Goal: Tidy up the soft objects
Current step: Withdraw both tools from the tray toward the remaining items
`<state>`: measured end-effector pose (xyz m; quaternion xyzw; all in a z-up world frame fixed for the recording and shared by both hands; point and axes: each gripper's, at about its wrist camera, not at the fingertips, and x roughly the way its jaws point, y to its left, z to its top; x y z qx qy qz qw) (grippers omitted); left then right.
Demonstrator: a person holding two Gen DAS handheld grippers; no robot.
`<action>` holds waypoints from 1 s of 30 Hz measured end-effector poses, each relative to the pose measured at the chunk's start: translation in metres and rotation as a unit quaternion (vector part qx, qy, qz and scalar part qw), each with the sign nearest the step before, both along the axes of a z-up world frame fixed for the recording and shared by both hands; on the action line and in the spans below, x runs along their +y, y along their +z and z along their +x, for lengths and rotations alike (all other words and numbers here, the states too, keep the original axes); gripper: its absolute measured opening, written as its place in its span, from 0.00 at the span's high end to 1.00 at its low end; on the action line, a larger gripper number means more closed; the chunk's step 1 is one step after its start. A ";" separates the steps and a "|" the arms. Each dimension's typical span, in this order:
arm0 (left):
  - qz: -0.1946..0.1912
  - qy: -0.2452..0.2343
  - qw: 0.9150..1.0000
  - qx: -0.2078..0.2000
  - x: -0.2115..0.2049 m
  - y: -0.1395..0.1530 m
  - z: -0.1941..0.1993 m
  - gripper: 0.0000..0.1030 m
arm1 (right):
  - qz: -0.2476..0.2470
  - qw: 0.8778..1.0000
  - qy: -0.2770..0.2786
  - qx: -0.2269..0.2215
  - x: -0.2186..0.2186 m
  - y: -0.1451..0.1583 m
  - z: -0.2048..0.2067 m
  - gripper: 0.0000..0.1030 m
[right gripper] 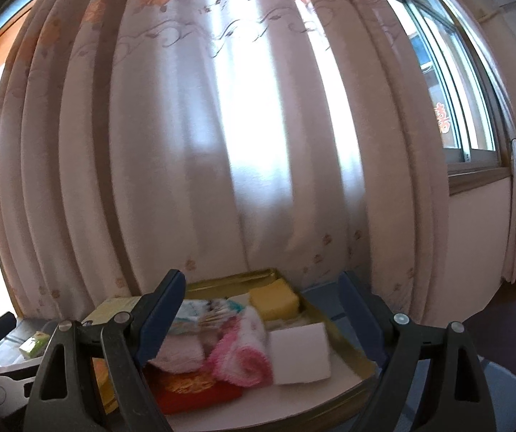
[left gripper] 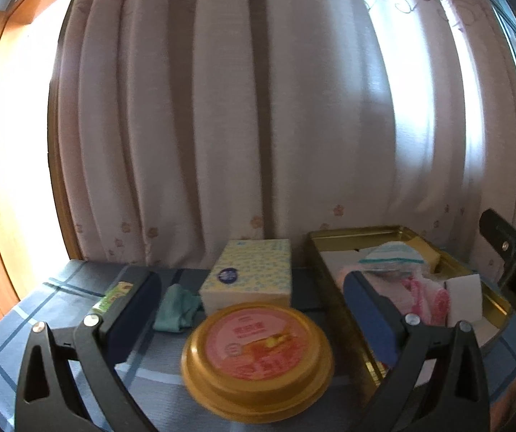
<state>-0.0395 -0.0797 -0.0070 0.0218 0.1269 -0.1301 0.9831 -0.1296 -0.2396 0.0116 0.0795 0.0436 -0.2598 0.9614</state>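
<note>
Hovering wide and empty, left gripper [left gripper: 254, 309] and right gripper [right gripper: 263, 309]; tin tray [right gripper: 344, 327] rim between the right's fingers.

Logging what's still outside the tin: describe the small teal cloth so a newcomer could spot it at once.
Start at the gold tin on the blue plaid table. Left of it stands a yellow tissue pack; the teal cloth lies crumpled against that pack's left side. It is the only green-blue fabric outside the tin.
</note>
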 end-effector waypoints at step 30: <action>0.026 0.097 0.995 0.018 0.137 -0.005 0.046 0.00 | -0.012 0.993 0.112 0.037 0.145 -0.004 0.073 0.15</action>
